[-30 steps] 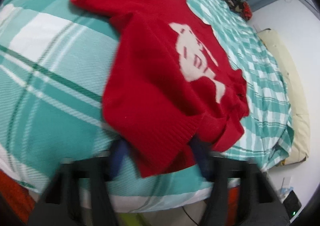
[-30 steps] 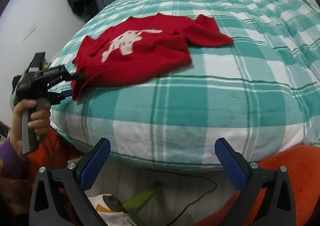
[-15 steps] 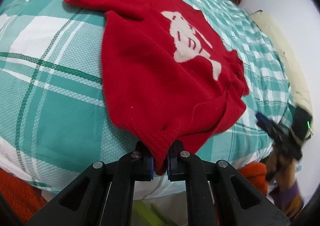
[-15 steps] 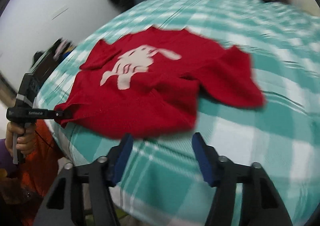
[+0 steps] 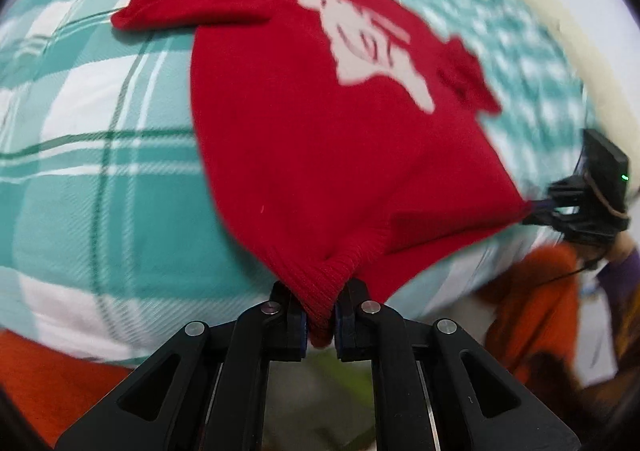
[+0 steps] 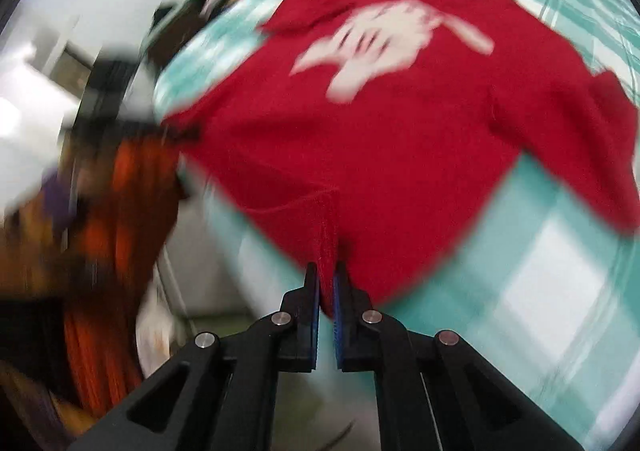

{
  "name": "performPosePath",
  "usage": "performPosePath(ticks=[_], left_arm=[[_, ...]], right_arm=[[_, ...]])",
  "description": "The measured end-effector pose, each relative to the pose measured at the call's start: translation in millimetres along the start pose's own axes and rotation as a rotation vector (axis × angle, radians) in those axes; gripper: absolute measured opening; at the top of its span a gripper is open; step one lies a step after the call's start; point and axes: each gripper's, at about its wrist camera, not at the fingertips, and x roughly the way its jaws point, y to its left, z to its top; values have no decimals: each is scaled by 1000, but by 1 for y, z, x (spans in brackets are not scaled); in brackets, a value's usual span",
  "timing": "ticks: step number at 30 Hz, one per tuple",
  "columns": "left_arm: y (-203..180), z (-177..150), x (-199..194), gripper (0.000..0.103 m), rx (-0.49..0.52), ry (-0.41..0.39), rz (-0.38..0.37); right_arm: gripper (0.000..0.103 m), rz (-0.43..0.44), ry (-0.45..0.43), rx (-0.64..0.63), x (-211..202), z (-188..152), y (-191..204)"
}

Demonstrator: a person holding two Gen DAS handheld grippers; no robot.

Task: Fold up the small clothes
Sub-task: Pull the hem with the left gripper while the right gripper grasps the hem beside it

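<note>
Left hand-held gripper [image 5: 321, 325] clamping sweater [image 5: 320, 123] hem corner; right hand-held gripper [image 6: 327, 293], jaws just closing, pinching other corner; sweater lying on bed [image 5: 100, 179].

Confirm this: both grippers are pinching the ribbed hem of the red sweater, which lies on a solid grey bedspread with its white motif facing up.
Wrong on the bedding. The left wrist view shows the red sweater lying on a teal and white plaid bedspread, not a solid grey one. The rest holds: the left gripper and right gripper each pinch the ribbed hem, and the white motif faces up.
</note>
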Motion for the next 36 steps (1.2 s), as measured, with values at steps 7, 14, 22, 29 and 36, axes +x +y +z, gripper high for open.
performPosePath(ticks=[7,14,22,29,36], left_arm=[[15,-15,-4,46,-61,-10,63],[51,-23,3,47,-298,-86,-175],[68,-51,-18,61,-359,-157,-227],[66,-49,-21,68,-380,-204,-310],[77,-52,-30,81,-444,-252,-337]], right_arm=[[55,-96,-155,370,-16,-77,-12],[60,132,-382,582,13,-77,-4],[4,184,-411,616,48,-72,1],[5,168,-477,672,28,-87,-11],[47,164,-485,716,34,-92,-18]])
